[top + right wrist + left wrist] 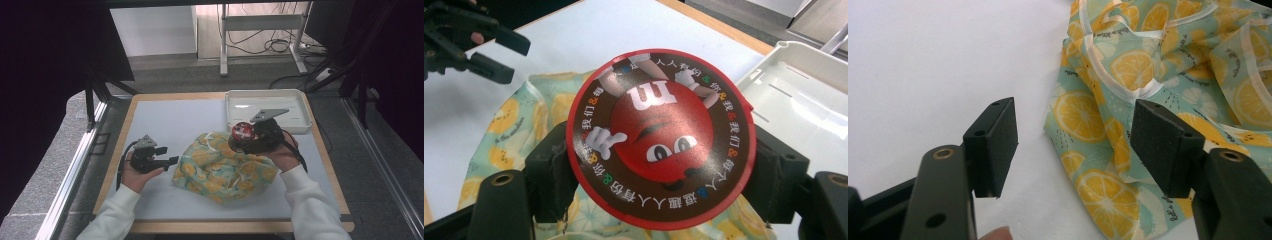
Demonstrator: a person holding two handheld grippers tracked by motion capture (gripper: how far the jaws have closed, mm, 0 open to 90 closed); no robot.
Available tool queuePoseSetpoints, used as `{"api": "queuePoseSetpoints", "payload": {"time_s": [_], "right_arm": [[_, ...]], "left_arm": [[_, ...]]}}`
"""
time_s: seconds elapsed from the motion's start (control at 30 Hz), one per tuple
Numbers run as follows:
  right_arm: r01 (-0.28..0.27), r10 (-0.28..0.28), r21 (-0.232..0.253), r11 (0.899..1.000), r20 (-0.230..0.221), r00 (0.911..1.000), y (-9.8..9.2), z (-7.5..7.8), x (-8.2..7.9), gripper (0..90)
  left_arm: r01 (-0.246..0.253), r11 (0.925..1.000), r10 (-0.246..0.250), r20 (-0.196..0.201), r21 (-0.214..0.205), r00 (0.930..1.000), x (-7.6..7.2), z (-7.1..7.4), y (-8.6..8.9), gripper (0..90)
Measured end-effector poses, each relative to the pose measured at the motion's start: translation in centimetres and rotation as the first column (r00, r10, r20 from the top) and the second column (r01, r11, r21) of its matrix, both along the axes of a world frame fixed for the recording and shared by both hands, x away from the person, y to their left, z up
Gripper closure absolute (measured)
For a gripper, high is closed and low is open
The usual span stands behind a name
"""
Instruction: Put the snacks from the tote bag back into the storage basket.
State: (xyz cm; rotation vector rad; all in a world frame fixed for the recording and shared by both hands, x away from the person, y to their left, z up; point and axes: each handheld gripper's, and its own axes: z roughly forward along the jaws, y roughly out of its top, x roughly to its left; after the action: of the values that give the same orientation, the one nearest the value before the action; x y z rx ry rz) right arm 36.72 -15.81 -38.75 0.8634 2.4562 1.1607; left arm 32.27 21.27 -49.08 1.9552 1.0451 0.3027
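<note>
The counter (pixel 165 120) has bare white room from 9 to 12 o'clock, its wooden edge all round. A white tray (pixel 295 107) sits at 1 o'clock. The lemon-print cloth (pixel 225 167) lies crumpled at centre. The right tongs (pixel 243 136) clamp a round red candy tin (pixel 659 137), cartoon face on its lid, above the cloth's 1 o'clock edge. The left tongs (pixel 1073 145) stand wide, empty, at the cloth's 9 o'clock edge.
</note>
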Motion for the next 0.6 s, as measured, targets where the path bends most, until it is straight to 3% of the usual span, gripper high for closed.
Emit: {"api": "queuePoseSetpoints", "payload": {"time_s": [0.6], "right_arm": [[0.040,-0.040,0.003,0.999,0.007,0.9992,-0.2,1.1,2.4,25.7]], "left_arm": [[0.002,0.9999,-0.002,-0.002,0.011,1.0000,0.0,-0.1,-0.1,35.8]]}}
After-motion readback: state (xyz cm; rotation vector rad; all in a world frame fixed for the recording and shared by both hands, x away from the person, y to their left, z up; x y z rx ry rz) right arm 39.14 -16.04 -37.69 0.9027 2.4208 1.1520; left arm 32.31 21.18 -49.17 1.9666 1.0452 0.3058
